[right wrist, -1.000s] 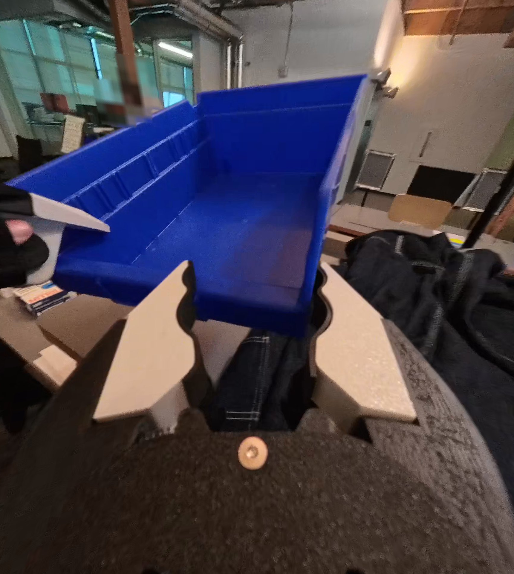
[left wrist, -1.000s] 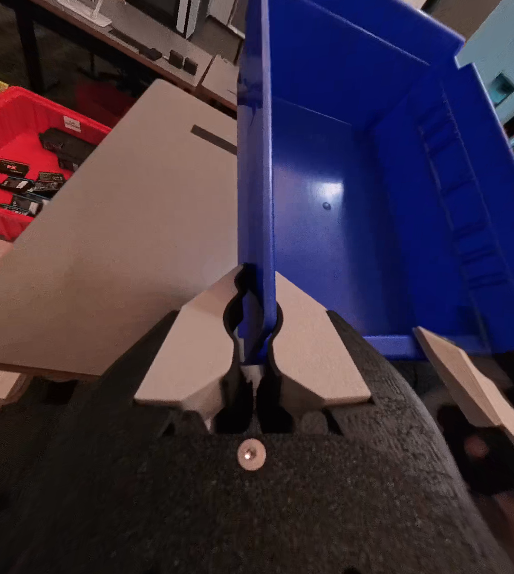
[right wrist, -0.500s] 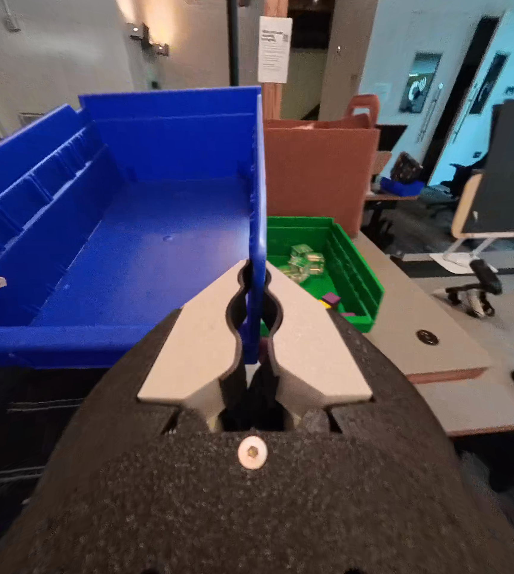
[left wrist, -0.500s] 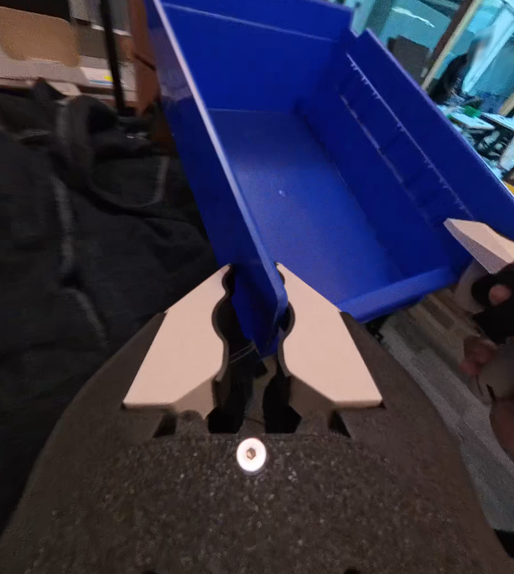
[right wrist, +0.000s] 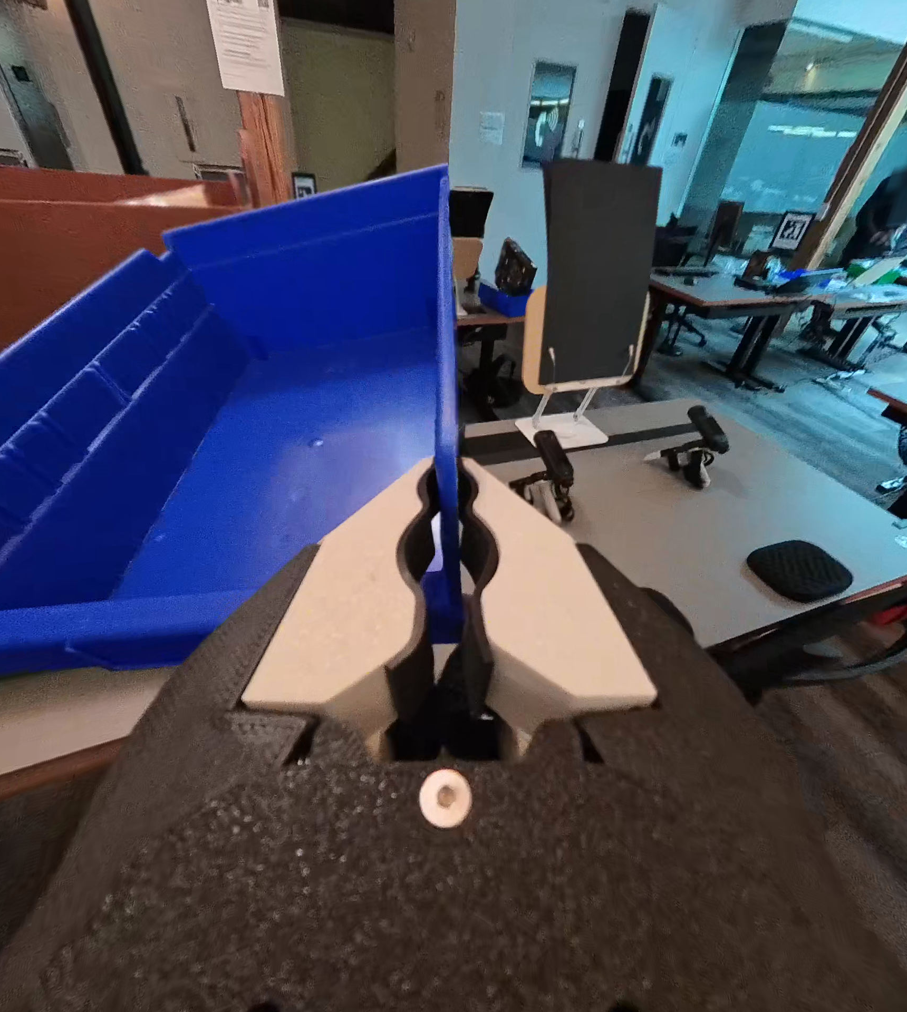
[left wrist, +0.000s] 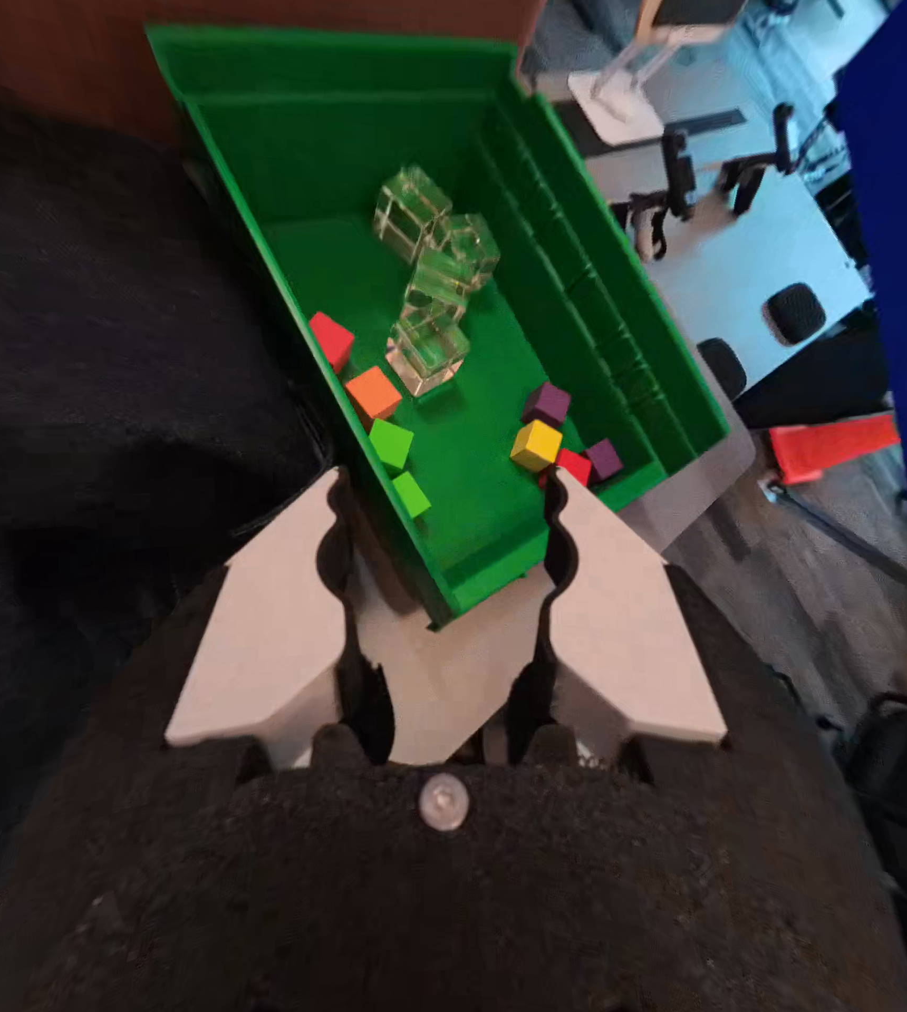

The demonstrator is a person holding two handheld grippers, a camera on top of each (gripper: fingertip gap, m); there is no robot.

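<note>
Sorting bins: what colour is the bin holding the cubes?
Green bin, clearest in the left wrist view.

the big bin (right wrist: 254, 438) is bright blue all over, and the right gripper (right wrist: 448, 471) on its wall has pale grey fingers (right wrist: 363, 591) and a black speckled body. the left gripper (left wrist: 443, 487) has the same pale grey and black. the other bin (left wrist: 331, 137) is green. in it are see-through cubes (left wrist: 429, 263) with a green shine, a red cube (left wrist: 331, 337), an orange cube (left wrist: 373, 391), two light green cubes (left wrist: 391, 442), a yellow cube (left wrist: 536, 444) and purple cubes (left wrist: 549, 404). the cloth (left wrist: 100, 328) beside it is dark, almost black. the table (right wrist: 714, 525) is grey with a brown edge, and a black pad (right wrist: 799, 569) with a bumpy pattern lies on it.
</note>
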